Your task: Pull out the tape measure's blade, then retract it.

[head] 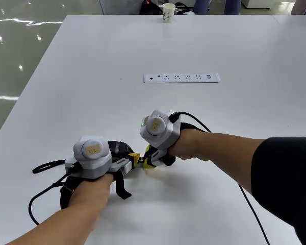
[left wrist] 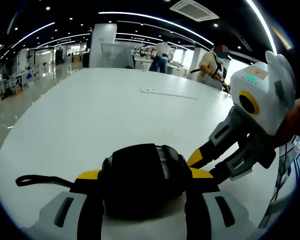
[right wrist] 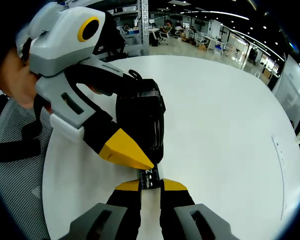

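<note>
The black tape measure [head: 120,149] lies near the front of the white table [head: 143,102], and my left gripper [head: 128,156] is shut on its body. In the left gripper view the case [left wrist: 140,175] sits between my yellow-tipped jaws [left wrist: 145,176]. My right gripper [head: 148,163] meets it from the right, shut on the end of the blade. In the right gripper view a short length of marked blade [right wrist: 149,176] runs from the case [right wrist: 140,120] into my closed tips [right wrist: 150,186]. The left gripper's yellow fingertip [right wrist: 125,150] crosses just above.
A white power strip [head: 181,77] lies mid-table and a paper cup [head: 168,13] stands at the far edge. The tape's black strap [head: 48,166] and gripper cables [head: 250,204] trail over the near table. Two people [left wrist: 162,50] stand beyond the table.
</note>
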{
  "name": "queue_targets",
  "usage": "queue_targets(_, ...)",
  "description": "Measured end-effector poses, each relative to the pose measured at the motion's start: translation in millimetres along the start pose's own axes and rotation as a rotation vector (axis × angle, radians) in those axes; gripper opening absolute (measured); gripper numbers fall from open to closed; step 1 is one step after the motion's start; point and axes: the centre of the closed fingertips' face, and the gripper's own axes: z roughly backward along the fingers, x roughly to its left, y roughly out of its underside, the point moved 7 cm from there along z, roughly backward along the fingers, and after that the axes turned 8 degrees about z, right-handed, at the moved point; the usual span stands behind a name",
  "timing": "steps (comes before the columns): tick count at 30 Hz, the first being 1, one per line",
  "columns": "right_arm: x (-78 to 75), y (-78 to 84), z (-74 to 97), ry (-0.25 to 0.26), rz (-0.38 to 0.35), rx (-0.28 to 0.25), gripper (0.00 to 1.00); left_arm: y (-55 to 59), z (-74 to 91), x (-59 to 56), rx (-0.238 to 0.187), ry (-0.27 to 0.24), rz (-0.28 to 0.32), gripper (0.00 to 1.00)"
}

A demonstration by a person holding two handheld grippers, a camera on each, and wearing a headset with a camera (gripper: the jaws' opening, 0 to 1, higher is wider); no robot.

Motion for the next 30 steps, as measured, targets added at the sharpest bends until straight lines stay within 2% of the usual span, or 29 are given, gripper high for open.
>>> queue_targets(30, -0.6, -9.2, -5.2, -0.003, -0.001, -0.033, 0.10, 0.0, 0.0, 1.1, 0.000, 0.004, 0.011, 0.61)
